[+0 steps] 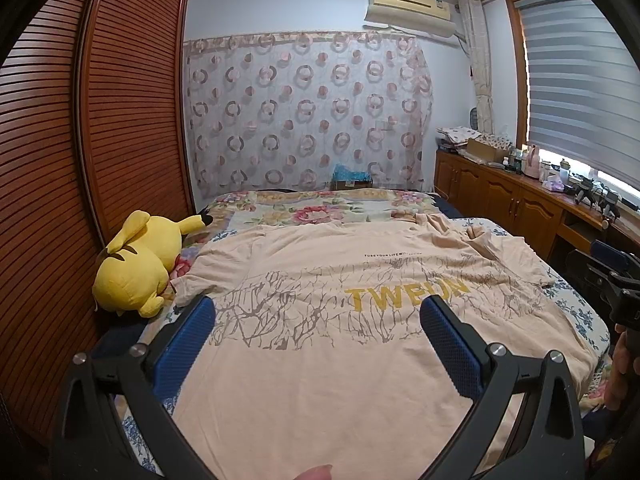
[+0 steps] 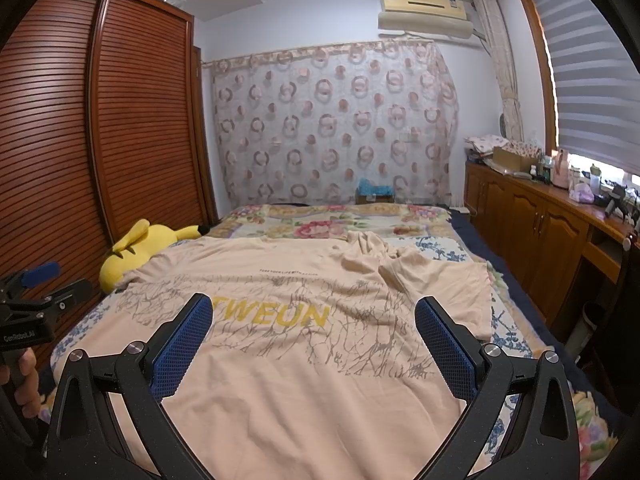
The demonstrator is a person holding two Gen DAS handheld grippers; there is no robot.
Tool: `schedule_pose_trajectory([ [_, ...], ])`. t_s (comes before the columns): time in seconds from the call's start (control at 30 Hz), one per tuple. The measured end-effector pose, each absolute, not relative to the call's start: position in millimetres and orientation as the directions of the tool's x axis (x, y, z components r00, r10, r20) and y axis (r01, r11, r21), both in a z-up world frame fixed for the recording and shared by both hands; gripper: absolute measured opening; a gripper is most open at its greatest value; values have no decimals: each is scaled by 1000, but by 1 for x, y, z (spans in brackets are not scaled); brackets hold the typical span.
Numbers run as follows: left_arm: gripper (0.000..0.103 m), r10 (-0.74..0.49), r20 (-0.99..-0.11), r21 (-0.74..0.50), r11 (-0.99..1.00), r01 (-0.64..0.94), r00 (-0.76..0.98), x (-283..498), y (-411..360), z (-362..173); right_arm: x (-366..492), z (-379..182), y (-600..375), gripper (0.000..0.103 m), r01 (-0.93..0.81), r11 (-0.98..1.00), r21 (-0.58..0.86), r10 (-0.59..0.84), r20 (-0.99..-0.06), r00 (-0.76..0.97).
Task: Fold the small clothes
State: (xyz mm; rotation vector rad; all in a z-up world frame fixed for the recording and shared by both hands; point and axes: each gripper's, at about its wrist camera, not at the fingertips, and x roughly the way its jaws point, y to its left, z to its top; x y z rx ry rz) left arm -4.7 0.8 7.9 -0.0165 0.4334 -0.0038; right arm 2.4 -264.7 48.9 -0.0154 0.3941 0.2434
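A peach T-shirt [image 1: 320, 344] with yellow "TWEUN" lettering and a grey branch print lies spread front-up on the bed, hem toward me. The same T-shirt [image 2: 312, 360] shows in the right wrist view, its far right sleeve rumpled. My left gripper [image 1: 318, 312] hovers open above the shirt's lower middle, nothing between its blue pads. My right gripper [image 2: 314, 316] is open too, above the shirt, empty. Each gripper appears at the other view's edge, held by a hand.
A yellow plush toy [image 1: 136, 264] lies at the bed's left edge beside the slatted wardrobe [image 1: 80, 140]. A floral bedspread [image 1: 320, 208] covers the far bed. A wooden cabinet [image 2: 540, 232] with bottles and clutter runs along the right under the window.
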Motion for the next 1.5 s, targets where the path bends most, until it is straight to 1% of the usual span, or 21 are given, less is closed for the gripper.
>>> schedule_pose_trajectory([
  [1.5,103,-3,-413,-9,1000,-1,911,-4,-2,12,2,50,-264,103,-238,971,34,233,-382,894],
])
